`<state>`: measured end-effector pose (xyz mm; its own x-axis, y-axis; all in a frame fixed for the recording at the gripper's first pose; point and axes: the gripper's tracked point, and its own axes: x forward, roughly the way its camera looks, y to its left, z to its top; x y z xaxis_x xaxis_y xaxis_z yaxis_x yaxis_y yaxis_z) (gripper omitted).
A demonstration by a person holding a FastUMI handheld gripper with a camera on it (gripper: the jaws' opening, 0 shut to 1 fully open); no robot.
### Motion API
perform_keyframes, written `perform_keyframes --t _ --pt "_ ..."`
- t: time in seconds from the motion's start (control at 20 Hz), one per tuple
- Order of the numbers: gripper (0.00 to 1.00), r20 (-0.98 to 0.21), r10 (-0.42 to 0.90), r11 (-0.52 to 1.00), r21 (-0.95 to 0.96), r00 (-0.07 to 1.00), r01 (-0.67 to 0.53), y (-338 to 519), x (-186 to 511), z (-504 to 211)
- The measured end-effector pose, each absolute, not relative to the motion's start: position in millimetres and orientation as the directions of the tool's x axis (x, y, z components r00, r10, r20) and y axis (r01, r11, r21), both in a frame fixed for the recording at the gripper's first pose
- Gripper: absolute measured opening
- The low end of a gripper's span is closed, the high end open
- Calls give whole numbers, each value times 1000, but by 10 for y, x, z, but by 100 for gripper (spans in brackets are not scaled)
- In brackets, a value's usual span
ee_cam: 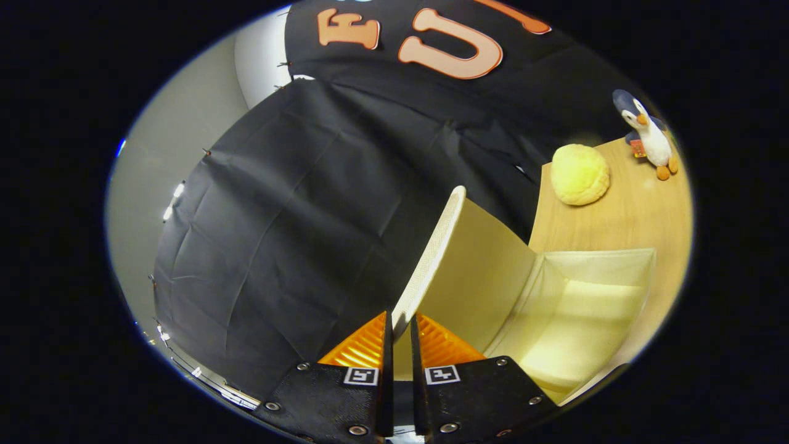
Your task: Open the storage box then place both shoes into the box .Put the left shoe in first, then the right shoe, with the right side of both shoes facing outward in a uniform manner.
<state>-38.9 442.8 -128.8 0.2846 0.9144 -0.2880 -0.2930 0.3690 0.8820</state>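
Note:
My gripper (400,324) is shut on the edge of the storage box lid (431,253), both fingers pinching its pale woven rim. The lid is swung up and stands nearly on edge, its cream underside facing the box. To the right of the fingers the cream fabric storage box (579,308) lies open, with its inside bare. No shoe is to be seen.
The box sits on a light wooden table (629,216). A yellow round bun-shaped plush (579,174) lies beyond the box, and a small penguin toy (647,132) stands farther back. The black cloth wall (296,234) hangs close behind the lid.

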Motion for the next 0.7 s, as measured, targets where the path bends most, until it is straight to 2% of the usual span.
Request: perform_keyframes --t 0.3,0.35,0.4,0.55,0.65,0.7 --pt "14 -332 908 400 867 256 -297 5027 -276 -1345" --pt "17 -346 901 418 851 262 -316 5052 -292 -1395" --pt "22 -355 894 436 831 274 -346 5079 -348 -1437" --pt "69 -408 863 503 751 298 -429 4998 -372 -1581" --pt "84 -429 846 532 721 317 -444 4858 -360 -1638" --pt "86 -434 840 541 717 327 -439 4771 -368 -1653"
